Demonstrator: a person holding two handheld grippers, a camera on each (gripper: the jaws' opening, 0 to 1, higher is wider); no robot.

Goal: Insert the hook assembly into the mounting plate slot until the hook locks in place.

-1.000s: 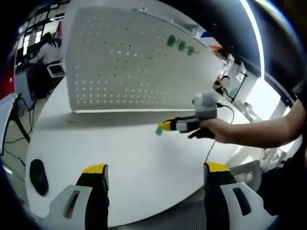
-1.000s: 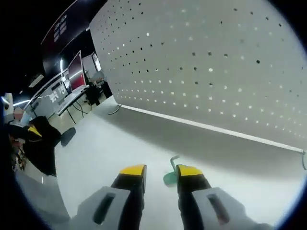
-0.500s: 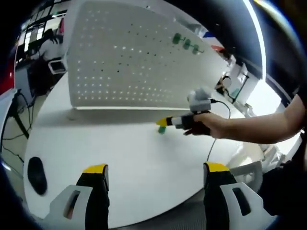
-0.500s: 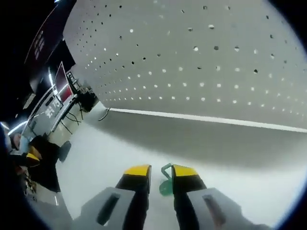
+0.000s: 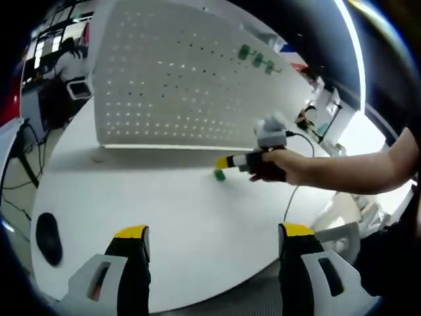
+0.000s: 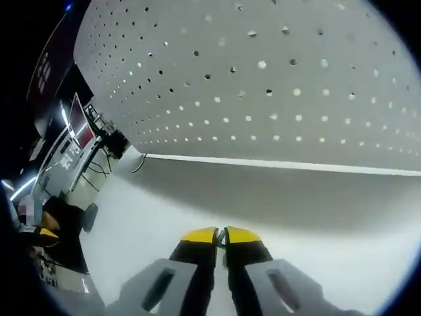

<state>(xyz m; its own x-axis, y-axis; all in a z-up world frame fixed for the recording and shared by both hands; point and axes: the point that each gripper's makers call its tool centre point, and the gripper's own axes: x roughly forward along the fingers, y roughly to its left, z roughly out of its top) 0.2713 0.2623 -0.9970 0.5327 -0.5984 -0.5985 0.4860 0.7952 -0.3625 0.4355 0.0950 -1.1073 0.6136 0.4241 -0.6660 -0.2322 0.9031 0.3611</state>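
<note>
A white pegboard mounting plate [image 5: 177, 79] stands upright at the back of the round white table [image 5: 164, 217]. Its holes also spread across the right gripper view [image 6: 263, 85]. Green hooks [image 5: 256, 59] hang near its upper right corner. A hand holds my right gripper [image 5: 225, 162] low in front of the board. A small green hook [image 5: 219, 174] sticks out at that gripper's tip. In the right gripper view, my right gripper [image 6: 221, 235] has its jaws pressed together, with just a sliver of the hook between them. My left gripper [image 5: 214, 232] stands wide open over the table's near edge, holding nothing.
A black oval object [image 5: 47, 237] lies on the table at the left. A thin cable [image 5: 289, 197] trails from the right gripper across the table. Desks and monitors [image 6: 85, 131] stand beyond the table's left side.
The right jaws have closed from a narrow gap onto the green hook. The right gripper has risen slightly and drawn closer to the pegboard. The left gripper has stayed put.
</note>
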